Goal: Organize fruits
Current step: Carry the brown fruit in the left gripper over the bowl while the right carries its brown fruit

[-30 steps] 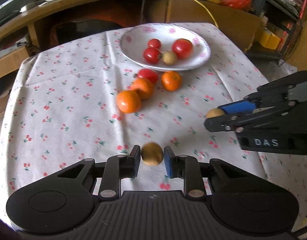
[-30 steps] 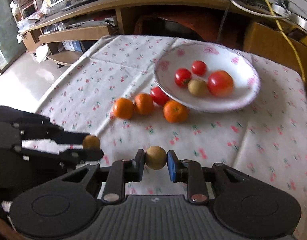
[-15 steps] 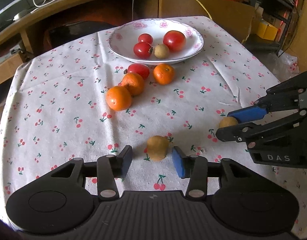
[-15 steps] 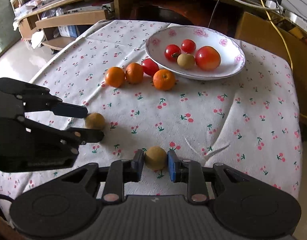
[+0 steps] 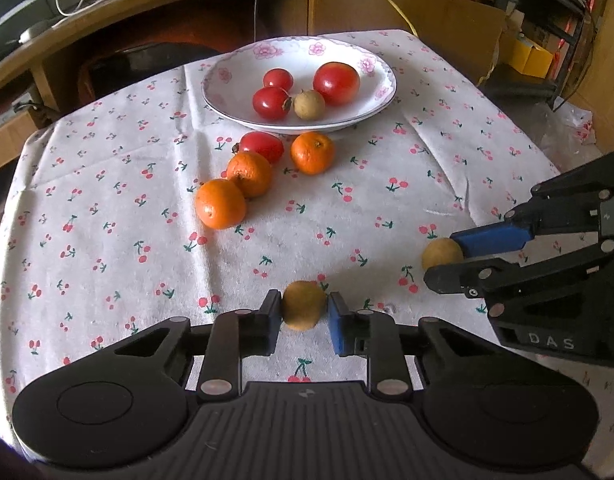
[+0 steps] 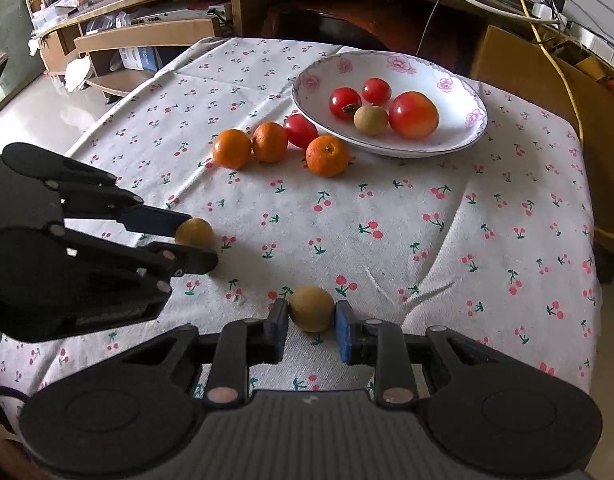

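On the cherry-print counter (image 5: 107, 208), the left tool (image 5: 305, 312) is closed on a brown longan (image 5: 303, 304), and the right tool (image 6: 311, 316) grips another longan (image 6: 312, 309) (both low, near the cloth). The plate (image 6: 459, 136) holds tomatoes.

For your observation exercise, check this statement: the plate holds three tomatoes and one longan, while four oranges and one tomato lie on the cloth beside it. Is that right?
Not quite. Only three oranges lie on the cloth, not four, as the right wrist view shows. The rest stands: the plate holds three tomatoes and one longan, and one tomato lies beside it.
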Tool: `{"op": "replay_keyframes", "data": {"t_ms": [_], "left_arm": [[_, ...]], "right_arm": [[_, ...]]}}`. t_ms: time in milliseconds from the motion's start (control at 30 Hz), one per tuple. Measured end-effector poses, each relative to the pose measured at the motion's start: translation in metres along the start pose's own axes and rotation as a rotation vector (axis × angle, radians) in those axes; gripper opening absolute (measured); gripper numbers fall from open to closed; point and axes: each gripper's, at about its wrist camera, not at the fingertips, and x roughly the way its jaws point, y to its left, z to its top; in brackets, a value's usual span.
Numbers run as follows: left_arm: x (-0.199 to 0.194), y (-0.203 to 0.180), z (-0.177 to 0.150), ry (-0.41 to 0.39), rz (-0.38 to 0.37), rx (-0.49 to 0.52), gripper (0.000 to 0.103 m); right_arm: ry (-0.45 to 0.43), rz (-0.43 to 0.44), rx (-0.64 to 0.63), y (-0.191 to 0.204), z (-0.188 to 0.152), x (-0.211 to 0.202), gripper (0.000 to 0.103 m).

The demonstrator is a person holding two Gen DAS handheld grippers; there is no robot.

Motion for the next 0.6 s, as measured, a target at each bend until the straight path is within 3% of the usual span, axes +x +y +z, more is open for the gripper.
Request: {"op": "replay_keyframes", "data": {"t_ms": [600], "left_arm": [[-0.013, 0.001, 0.034, -0.091, -0.008, -0.024, 0.031]], "right_arm": [[-0.084, -0.008, 0.058, -0.012, 0.027, -0.010, 0.026]]}}
